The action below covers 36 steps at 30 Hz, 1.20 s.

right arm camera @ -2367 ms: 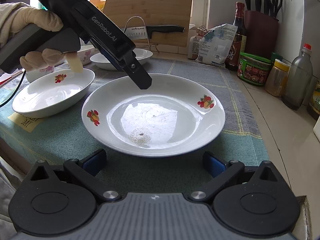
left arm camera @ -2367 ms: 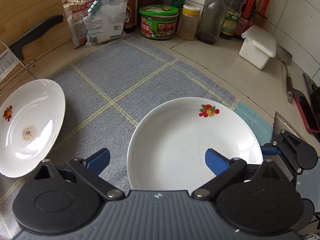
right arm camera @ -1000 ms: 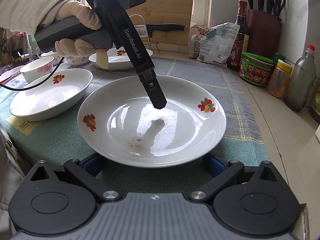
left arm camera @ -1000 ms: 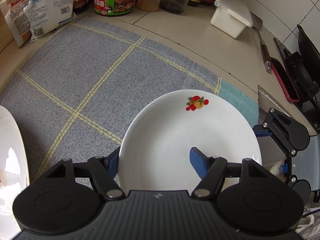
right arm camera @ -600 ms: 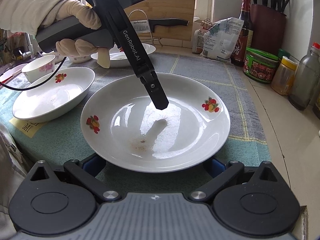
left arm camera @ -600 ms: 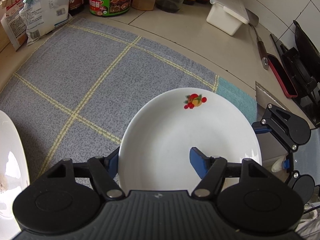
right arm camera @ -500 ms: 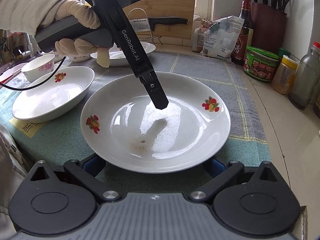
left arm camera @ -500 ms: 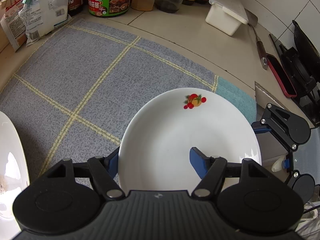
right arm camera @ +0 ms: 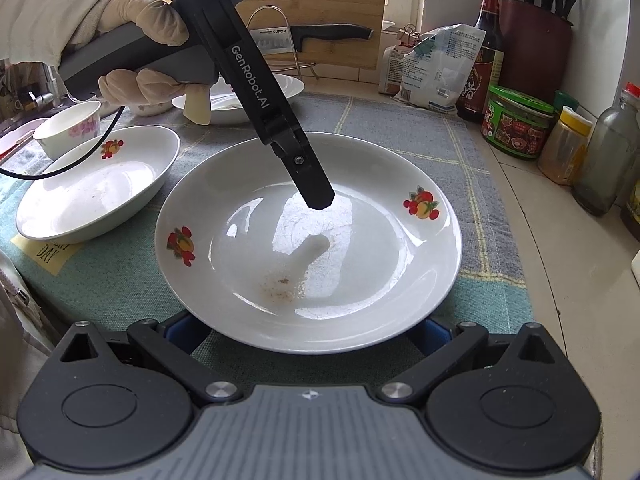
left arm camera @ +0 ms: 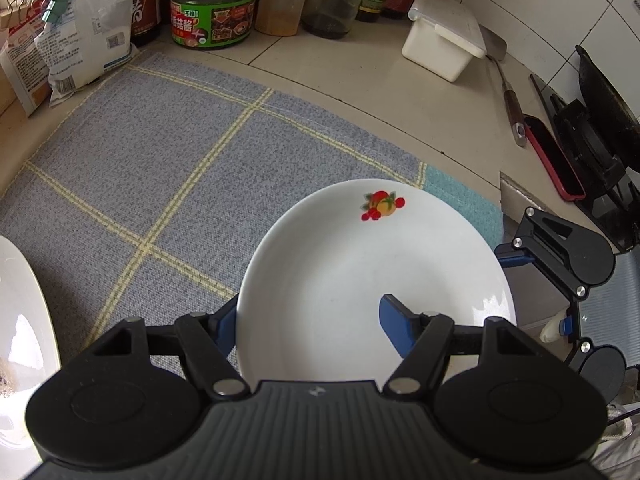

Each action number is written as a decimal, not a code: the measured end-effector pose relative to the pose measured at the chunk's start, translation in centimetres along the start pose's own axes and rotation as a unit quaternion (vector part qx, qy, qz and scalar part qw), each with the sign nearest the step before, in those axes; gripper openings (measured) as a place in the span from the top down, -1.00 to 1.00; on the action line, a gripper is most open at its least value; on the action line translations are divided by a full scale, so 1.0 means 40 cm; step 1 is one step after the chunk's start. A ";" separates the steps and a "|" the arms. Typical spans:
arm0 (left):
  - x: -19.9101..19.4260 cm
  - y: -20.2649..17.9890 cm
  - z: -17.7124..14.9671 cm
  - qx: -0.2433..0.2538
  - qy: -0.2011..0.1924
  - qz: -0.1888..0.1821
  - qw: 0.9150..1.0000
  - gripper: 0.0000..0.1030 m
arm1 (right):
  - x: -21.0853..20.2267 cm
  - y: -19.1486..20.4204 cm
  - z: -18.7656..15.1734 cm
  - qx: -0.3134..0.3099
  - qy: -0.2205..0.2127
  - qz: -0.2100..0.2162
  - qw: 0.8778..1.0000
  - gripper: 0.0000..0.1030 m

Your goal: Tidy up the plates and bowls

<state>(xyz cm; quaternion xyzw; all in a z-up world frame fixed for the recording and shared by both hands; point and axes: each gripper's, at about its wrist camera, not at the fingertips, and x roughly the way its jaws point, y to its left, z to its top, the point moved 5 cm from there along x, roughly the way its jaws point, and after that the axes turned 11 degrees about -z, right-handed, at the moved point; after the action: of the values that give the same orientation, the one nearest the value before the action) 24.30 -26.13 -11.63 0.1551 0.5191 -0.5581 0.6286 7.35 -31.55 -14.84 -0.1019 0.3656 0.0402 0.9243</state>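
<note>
A white plate [right arm camera: 360, 264] with fruit decals lies on the checked cloth [left arm camera: 168, 168]. My left gripper [left arm camera: 308, 322] points steeply down and straddles the plate's [left arm camera: 360, 280] far rim. One blue finger [left arm camera: 394, 316] hangs inside just above the well, and the other finger [left arm camera: 224, 328] sits outside the rim. It is open and the pads do not press. My right gripper [right arm camera: 308, 334] is open at the near rim, with both fingers low under the plate's edge. An oval dish [right arm camera: 96, 184], a small flowered bowl [right arm camera: 70, 128] and another plate [right arm camera: 256, 92] stand to the left and behind.
Jars, bottles and a bag [right arm camera: 436, 68] line the back wall. A white box [left arm camera: 444, 44], a spatula [left arm camera: 512, 100] and a stove with a pan [left arm camera: 600, 112] lie to the right. A knife rack [right arm camera: 280, 40] and board stand behind. A gloved hand [right arm camera: 132, 32] holds the left gripper.
The left gripper has come down over the plate and narrowed its jaws to straddle the rim. The right gripper has crept under the near edge. Over the last half second nothing has moved.
</note>
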 end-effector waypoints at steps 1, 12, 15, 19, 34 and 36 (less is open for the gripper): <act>-0.002 0.000 0.003 0.000 -0.002 0.000 1.000 -0.36 | -0.001 -0.001 0.002 0.000 0.001 0.000 1.000 -1.00; -0.028 0.023 0.053 -0.003 -0.028 0.005 1.000 -0.36 | 0.008 -0.031 0.049 -0.022 0.000 -0.008 1.000 -1.00; -0.035 0.037 0.074 -0.006 -0.036 0.007 0.999 -0.36 | 0.018 -0.043 0.066 -0.027 -0.003 -0.009 1.000 -1.00; -0.039 0.059 0.103 -0.008 -0.045 0.012 0.999 -0.36 | 0.035 -0.063 0.090 -0.032 -0.007 -0.010 0.999 -1.00; -0.013 0.159 0.185 -0.015 -0.067 0.028 0.997 -0.36 | 0.133 -0.146 0.177 -0.048 -0.012 -0.013 0.999 -1.00; -0.006 0.170 0.194 -0.015 -0.068 0.029 0.997 -0.36 | 0.147 -0.157 0.184 -0.046 -0.011 -0.012 0.999 -1.00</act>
<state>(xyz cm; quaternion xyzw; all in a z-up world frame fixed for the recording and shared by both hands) 33.92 -29.76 -10.85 0.1227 0.4787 -0.5410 0.6805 17.50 -36.08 -12.64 -0.1485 0.3522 0.0471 0.9229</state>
